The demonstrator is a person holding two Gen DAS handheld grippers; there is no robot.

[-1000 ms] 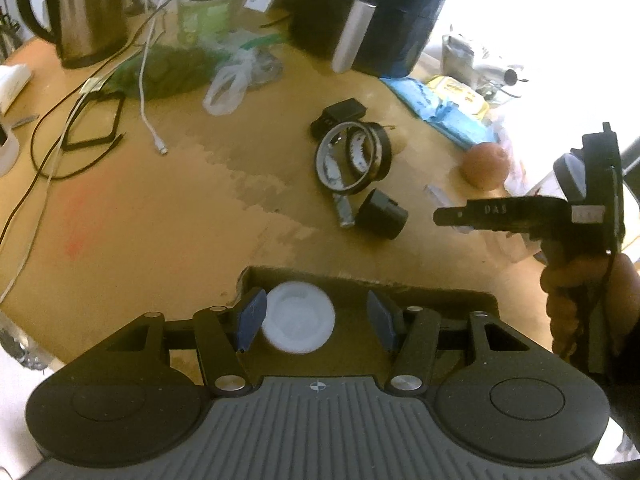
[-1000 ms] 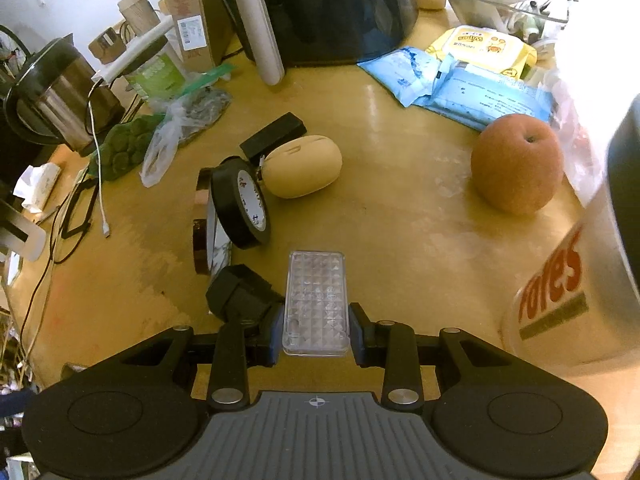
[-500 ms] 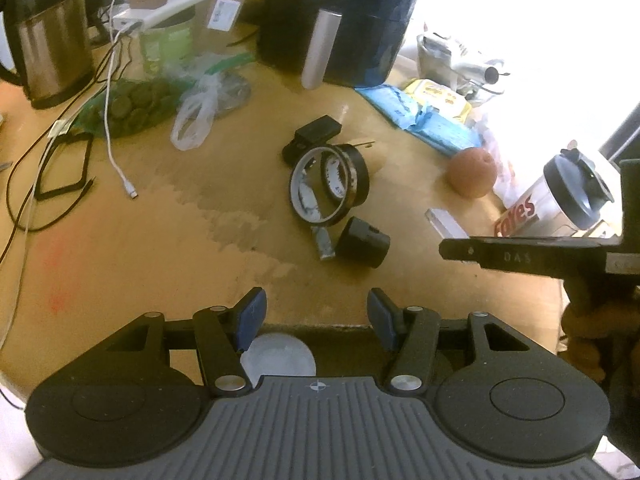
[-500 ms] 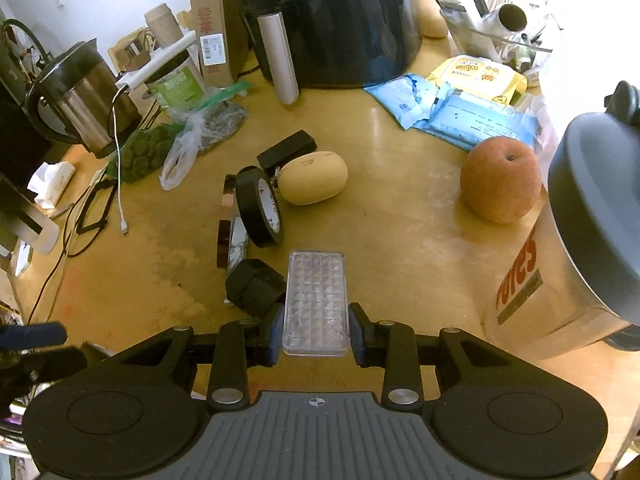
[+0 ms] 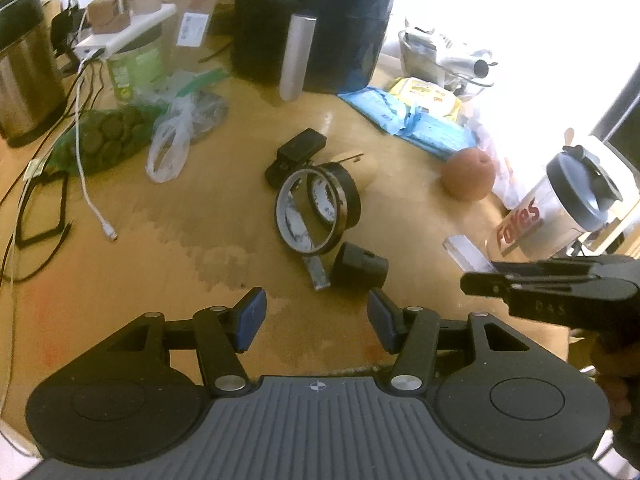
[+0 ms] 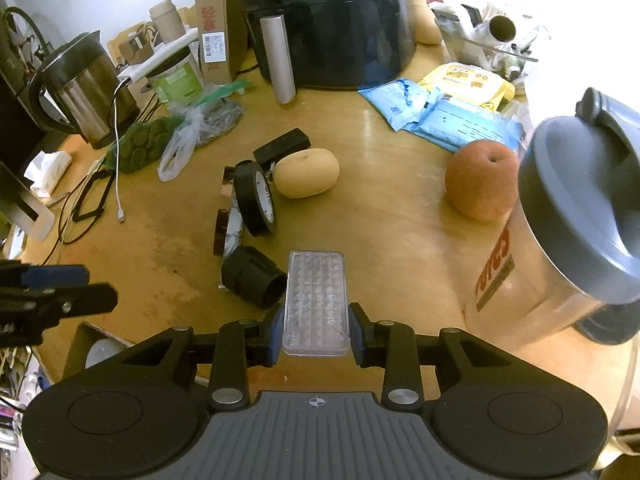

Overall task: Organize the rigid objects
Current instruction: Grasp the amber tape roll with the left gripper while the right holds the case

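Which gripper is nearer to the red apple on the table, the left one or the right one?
Right. The right gripper, holding the clear plastic case, hangs over the table with the apple just ahead to its right. The left gripper sits farther away, beyond the black cap.

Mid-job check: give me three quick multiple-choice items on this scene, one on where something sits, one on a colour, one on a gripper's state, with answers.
1. Where is the apple?
A) left of the kettle
B) beside the shaker bottle
C) on the air fryer

2. What colour is the shaker bottle's lid?
A) red
B) white
C) dark grey

3. What is the right gripper doing?
A) holding a clear plastic case
B) open and empty
C) holding a tape roll

Answers:
1 B, the apple sits just left of the bottle.
2 C, the lid is dark grey.
3 A, its fingers press the case's sides.
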